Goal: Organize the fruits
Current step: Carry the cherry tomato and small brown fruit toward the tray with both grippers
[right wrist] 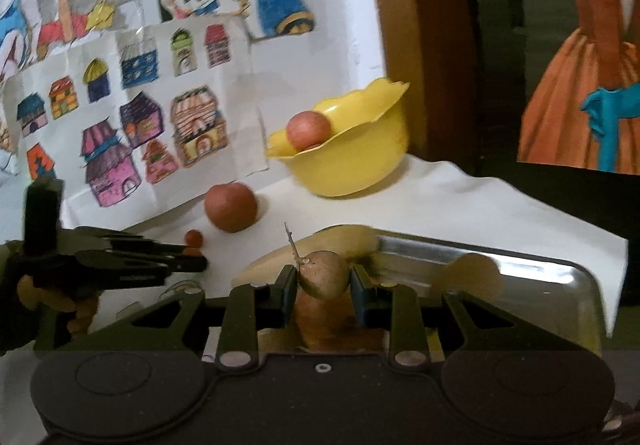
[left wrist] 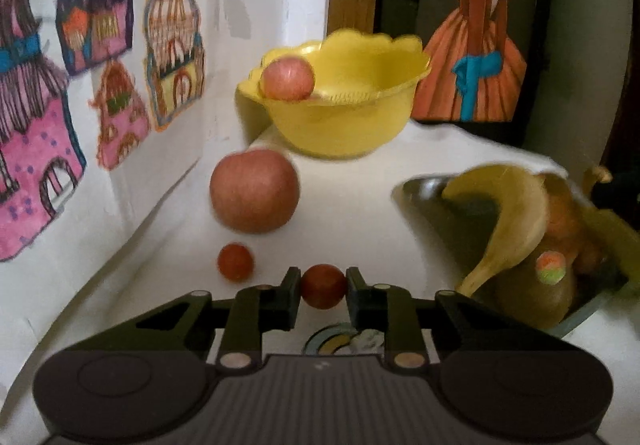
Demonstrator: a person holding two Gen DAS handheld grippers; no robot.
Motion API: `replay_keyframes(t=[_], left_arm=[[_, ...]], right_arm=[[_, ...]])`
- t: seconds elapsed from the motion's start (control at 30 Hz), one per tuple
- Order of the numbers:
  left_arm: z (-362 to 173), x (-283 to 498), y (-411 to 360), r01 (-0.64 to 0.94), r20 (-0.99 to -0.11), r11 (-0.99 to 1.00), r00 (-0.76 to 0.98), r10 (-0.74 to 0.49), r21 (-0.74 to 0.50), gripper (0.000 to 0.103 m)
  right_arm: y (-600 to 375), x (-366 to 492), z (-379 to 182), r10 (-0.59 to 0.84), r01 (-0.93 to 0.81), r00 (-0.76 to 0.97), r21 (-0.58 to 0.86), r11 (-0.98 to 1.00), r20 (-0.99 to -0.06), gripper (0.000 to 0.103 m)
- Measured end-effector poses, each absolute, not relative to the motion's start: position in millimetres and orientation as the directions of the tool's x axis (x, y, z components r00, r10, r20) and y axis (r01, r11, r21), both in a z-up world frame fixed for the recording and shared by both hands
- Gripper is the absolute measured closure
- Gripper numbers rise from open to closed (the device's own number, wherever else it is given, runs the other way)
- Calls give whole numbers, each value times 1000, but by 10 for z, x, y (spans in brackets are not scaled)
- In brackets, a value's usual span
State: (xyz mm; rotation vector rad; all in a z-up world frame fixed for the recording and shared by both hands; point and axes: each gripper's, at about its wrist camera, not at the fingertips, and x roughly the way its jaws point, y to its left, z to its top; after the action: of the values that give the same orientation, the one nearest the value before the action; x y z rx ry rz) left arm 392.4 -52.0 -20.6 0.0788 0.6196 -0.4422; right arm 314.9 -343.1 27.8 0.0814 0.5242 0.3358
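Right now both grippers carry fruit. Main risk — the small round red fruit [left wrist: 323,286] squirts out sideways or bursts if the left gripper [left wrist: 323,291] squeezes harder; it's smooth and held only at its widest part. It sits between the jaws at their tips, clamped, just above the white-covered bench [left wrist: 360,205]. A second small red fruit [left wrist: 235,262] lies loose just left of it, w/ a big red apple [left wrist: 255,190] beyond — easy to knock and set rolling. The right gripper [right wrist: 323,281], jaws closed on a brown, round, stemmed fruit [right wrist: 325,273], hangs over the near edge of the shiny metal tray [right wrist: 520,265]; probably a firm grip, but the stem could snag. A yellow banana [right wrist: 320,245] lies just behind it. Likely goal, the yellow scalloped plastic bowl [left wrist: 348,117], stands far back, already holding one pinkish apple [left wrist: 287,79].
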Motion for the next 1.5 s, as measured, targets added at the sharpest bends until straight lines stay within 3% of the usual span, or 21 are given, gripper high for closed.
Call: replay_keyframes(t=[0.27, 0.63, 0.97, 1.5], left_arm=[[239, 3655, -884, 493, -451, 865, 754, -478, -93, 77], [313, 3614, -1887, 614, -403, 782, 692, -599, -108, 77], [123, 3692, -2496, 625, -459, 777, 672, -582, -70, 76], [-68, 3712, -2740, 606, -542, 795, 666, -513, -7, 76]], right_arm=[[-3858, 3002, 253, 252, -196, 851, 166, 966, -462, 72], [-4313, 2839, -23, 124, -89, 872, 96, 991, -473, 72], [-4466, 2836, -267, 115, -73, 873, 106, 992, -474, 72], [-4431, 2840, -410, 128, -88, 884, 109, 990, -449, 69]])
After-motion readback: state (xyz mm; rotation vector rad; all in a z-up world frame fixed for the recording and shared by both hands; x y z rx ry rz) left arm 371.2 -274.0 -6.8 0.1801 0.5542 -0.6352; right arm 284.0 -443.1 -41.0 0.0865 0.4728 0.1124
